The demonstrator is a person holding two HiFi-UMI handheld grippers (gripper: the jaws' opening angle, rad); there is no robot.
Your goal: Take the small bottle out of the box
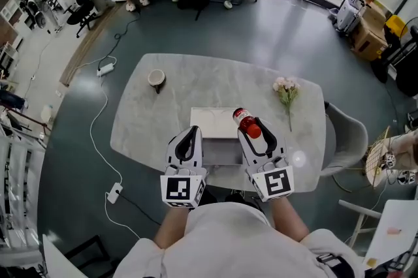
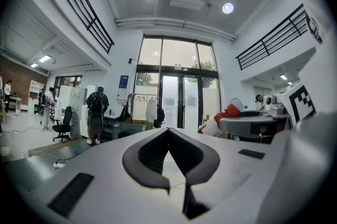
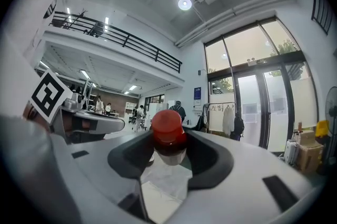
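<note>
Half the box [image 1: 210, 121] is hidden; right hand-held gripper [image 3: 169, 157] clamps small bottle [image 3: 167, 125], left hand-held gripper [image 2: 168, 136] closed.

Left tongs [image 2: 168, 132] closed; right tongs [image 3: 169, 150] clamping bottle [image 3: 168, 125]; both level.

I am reading no words or numbers anywhere; the bottle [image 1: 247, 123] is showing a red-and-white label, its print blurring out; a blue sign [image 2: 123, 82] beside the glass doors is hanging too small to read; the left cube [image 1: 178, 189] and right cube [image 1: 277, 181] are showing only black-and-white square markers.
</note>
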